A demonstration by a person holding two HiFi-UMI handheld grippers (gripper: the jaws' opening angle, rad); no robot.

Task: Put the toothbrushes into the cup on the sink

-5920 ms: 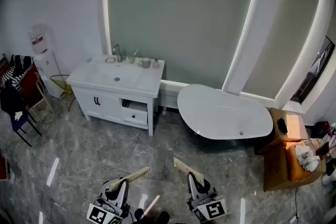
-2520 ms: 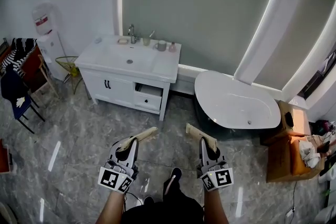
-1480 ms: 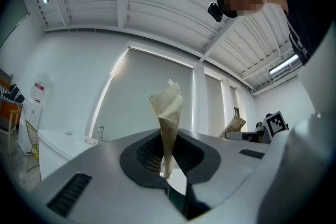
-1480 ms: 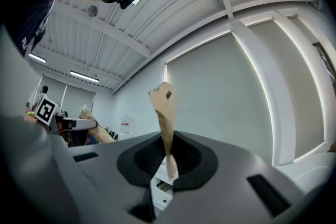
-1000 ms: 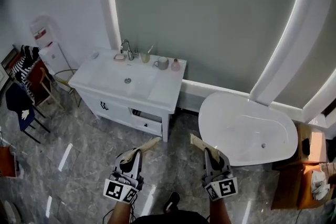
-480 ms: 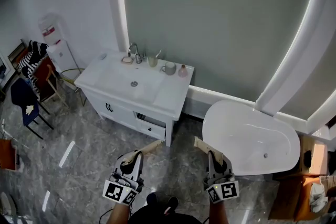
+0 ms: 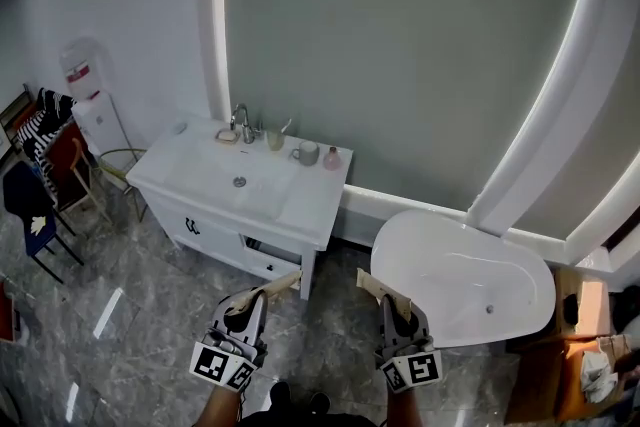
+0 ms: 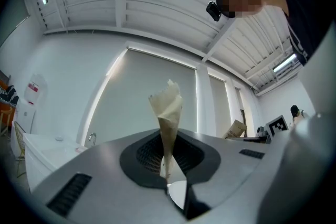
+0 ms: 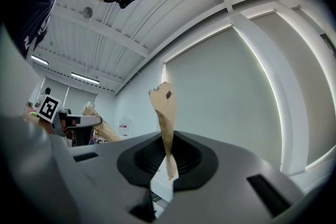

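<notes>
Jaws of both grippers closed, each on one paper-wrapped toothbrush: left gripper [image 7: 250, 301] holds the left toothbrush [image 8: 169, 113], right gripper [image 7: 393, 303] the right toothbrush [image 9: 165, 113]. Both are near, above the floor. Far left, on the sink [image 7: 300, 200]: one cup [image 7: 308, 153], one glass [image 7: 275, 140], well apart from both grippers.

Left gripper [image 7: 256, 299] & right gripper [image 7: 386, 301]: grey bodies w/ b&w square-marker cubes; person in dark top [image 8: 311, 13].
</notes>
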